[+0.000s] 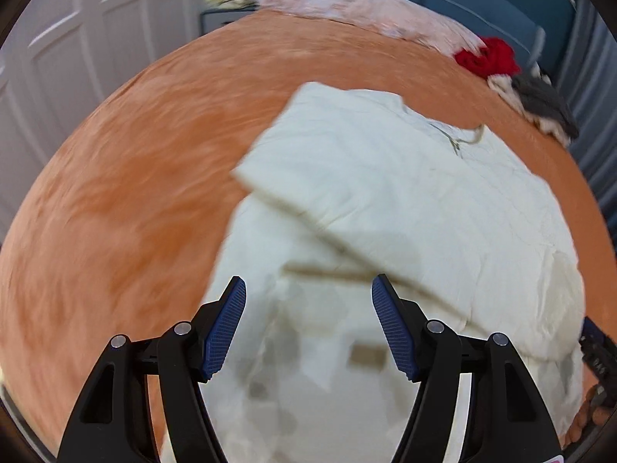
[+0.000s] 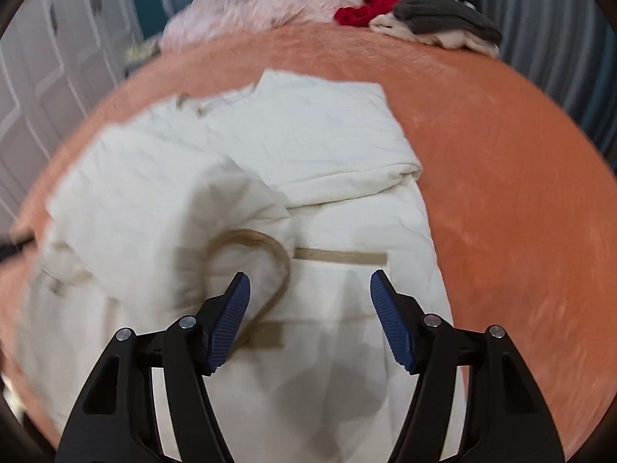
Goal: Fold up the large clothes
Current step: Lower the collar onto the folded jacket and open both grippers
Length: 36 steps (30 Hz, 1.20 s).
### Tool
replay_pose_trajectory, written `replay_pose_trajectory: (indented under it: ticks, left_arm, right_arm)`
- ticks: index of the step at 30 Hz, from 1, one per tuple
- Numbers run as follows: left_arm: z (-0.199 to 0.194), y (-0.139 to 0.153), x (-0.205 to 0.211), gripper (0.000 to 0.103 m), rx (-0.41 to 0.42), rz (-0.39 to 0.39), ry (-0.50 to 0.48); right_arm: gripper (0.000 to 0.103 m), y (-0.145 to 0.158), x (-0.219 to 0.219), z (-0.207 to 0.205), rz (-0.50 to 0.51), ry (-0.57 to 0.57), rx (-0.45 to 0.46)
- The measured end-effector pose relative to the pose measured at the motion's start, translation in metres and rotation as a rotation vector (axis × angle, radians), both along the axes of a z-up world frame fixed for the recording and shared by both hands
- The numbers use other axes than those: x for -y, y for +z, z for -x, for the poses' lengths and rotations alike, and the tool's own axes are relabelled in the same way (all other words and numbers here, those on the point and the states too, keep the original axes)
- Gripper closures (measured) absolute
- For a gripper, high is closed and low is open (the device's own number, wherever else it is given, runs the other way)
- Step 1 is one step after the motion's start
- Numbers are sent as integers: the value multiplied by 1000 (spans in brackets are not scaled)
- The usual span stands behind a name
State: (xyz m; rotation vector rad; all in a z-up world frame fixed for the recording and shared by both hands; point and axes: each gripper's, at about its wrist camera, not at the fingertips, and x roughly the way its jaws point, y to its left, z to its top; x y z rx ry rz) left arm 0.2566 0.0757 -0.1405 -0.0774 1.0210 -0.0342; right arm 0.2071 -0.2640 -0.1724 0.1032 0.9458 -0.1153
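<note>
White coat (image 1: 385, 193) lies in the middle of the orange bed (image 1: 135, 173), both sleeves already folded in over its body. I think the bottom half is left to fold up. The left claw (image 1: 308, 322) and right claw (image 2: 310, 318) hang over it, both open and empty. More clothes (image 2: 435, 25) wait at the bed's far edge, by white doors (image 1: 77, 31).

Cream garment (image 1: 405, 193) motion-blurred, near hem cut off below, bedspread (image 1: 135, 193) smeared
</note>
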Motion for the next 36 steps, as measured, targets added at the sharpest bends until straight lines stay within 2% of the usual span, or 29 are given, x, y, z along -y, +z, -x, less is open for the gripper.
replay_pose_trajectory:
  ticks: [4,6,7,8,11,12,15,17,19,21,22,23,25,27,28,30,32,34,36]
  left_arm:
    - [-30,-24,29,37,-42,-58,-33]
    - [-40,-40,36,38,-67,-79,-25]
    - [-42,-45,38,37,-73,-92,-17]
    - [-43,-48,38,36,-71,-95,-10]
    - [-44,-52,40,31,-66,-56,-17]
    - [-45,-53,42,30,-64,-49,-24]
    - [-46,-55,53,30,-48,-104,-31]
    - [-47,-57,51,29,-46,-94,-22]
    - [-48,-57,49,29,-46,-78,-11]
    - [-50,-56,49,30,-48,-80,-3]
    - [-49,-55,50,30,-46,-88,2]
    - [-50,-54,49,30,-46,-83,2]
    - [-49,-49,46,34,-47,-59,7]
    - [-46,-37,45,39,-26,-38,16]
    - [-44,-29,45,39,-4,-28,14]
    - [-45,-14,47,39,40,-17,19]
    - [-51,-8,51,39,51,0,14]
    - [-62,-10,58,39,44,-5,2]
    - [-73,-21,66,39,31,-44,-15]
  right_arm:
    - [42,-17,-7,-13,47,70,-27]
    - [47,-15,-5,-30,77,73,-5]
    - [55,-7,6,-39,91,2,30]
    - [56,2,19,-41,71,-62,66]
    - [50,26,72,-31,-144,-246,192]
    - [50,28,75,-29,-138,-258,197]
    - [48,36,69,-18,-84,-208,221]
    - [47,36,86,-11,-211,-219,230]
    - [46,36,103,-6,-390,-234,240]
    - [48,46,108,-3,-507,-229,260]
    - [49,53,107,-3,-525,-234,275]
    - [49,64,107,4,-521,-233,294]
    - [49,85,95,11,-412,-224,302]
    - [55,91,64,6,-320,-118,255]
    - [62,89,50,2,-291,-76,231]
    - [77,76,2,-14,-180,52,183]
    - [93,52,-33,-37,-141,134,136]
    - [94,29,-59,-57,-119,168,103]
    - [94,10,-73,-73,-86,174,74]
